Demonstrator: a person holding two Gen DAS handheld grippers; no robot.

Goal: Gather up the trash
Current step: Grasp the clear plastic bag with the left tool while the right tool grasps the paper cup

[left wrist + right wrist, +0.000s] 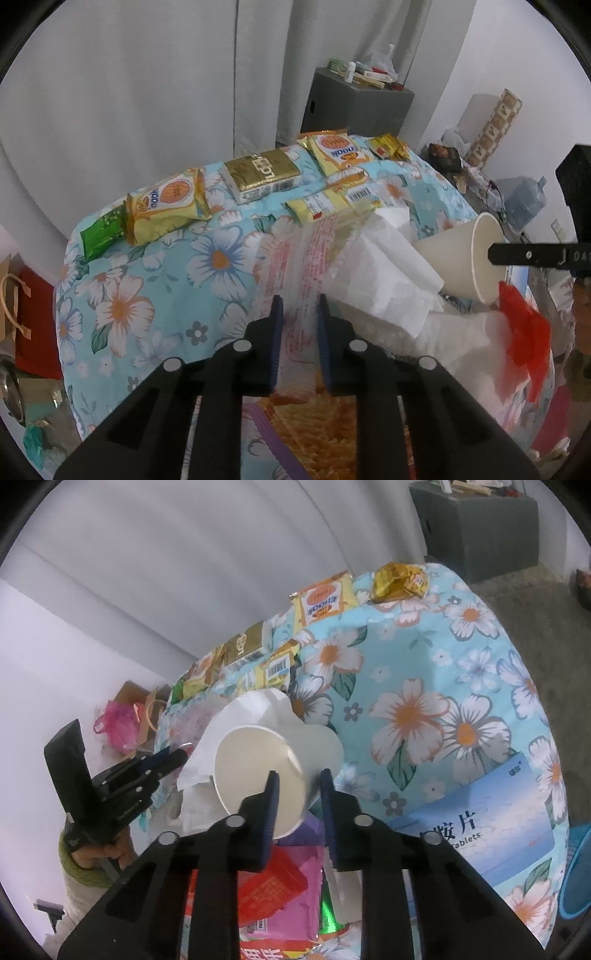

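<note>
In the left wrist view, the left gripper (299, 306) has its jaws closed on a clear plastic wrapper (295, 258) with red print; the wrapper passes between the two fingers and lies on the floral cloth (166, 288) of the tabletop. Just right of it lies a crumpled white tissue (388, 273), and on the tissue rests a white paper cup (461, 258), on its side, mouth to the right. One finger of the right gripper (532, 254) reaches into the mouth; the cup looks empty. Yellow snack packets (166, 206) and a gold packet (262, 173) sit along the far edge. The left part of the cloth has free room.

In the right wrist view, the right gripper (297, 786) has its jaws clamped on the wall of the paper cup (258, 771), one finger inside, one outside. The tissue (229, 723) is partly hidden behind the cup. A blue tablet box (480, 819) lies at right, cut off by the gripper. Below, red and pink wrappers (280, 882) are hard to read. The left gripper (177, 757) shows at the left edge.
</note>
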